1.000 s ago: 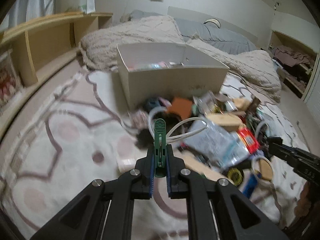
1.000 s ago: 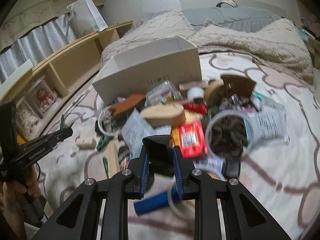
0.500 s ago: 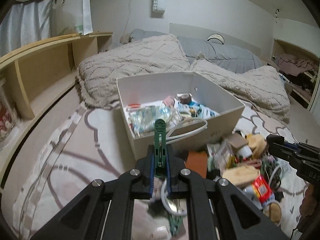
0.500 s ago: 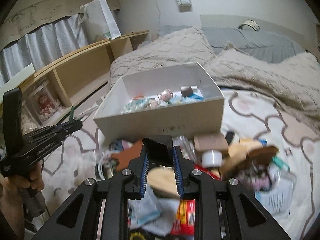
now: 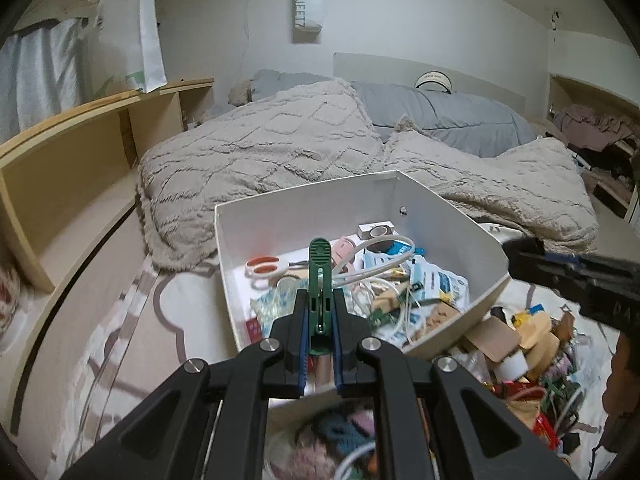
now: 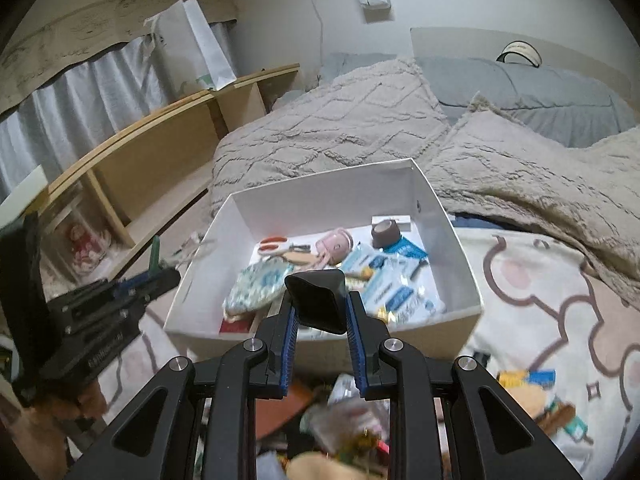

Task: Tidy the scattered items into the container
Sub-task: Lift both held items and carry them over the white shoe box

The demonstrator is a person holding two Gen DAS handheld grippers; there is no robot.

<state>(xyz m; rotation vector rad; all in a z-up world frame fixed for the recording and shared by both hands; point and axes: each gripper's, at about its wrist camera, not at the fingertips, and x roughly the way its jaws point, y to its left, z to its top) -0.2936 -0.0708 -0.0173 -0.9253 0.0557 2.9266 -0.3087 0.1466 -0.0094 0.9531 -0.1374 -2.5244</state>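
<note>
A white cardboard box [image 5: 304, 208] [image 6: 328, 188] stands on the patterned blanket and holds scissors [image 5: 266, 266], packets and other small items. My left gripper [image 5: 320, 316] is shut on a green clothespin [image 5: 320, 276] with a white cable loop [image 5: 380, 264] hanging on it, held over the box's near edge. My right gripper [image 6: 320, 308] is shut on a black wedge-shaped object [image 6: 318, 300], held above the box's front wall. The left gripper also shows in the right wrist view [image 6: 160, 270], at the box's left side.
A pile of scattered items [image 5: 532, 364] lies to the right of the box and below both grippers. A beige fluffy blanket [image 5: 280, 140] and grey pillows [image 5: 448, 116] lie behind the box. A wooden shelf unit [image 5: 80, 152] runs along the left.
Both grippers have risen from the pile and moved forward to the box, each carrying its item. The box's inside now shows from above.
</note>
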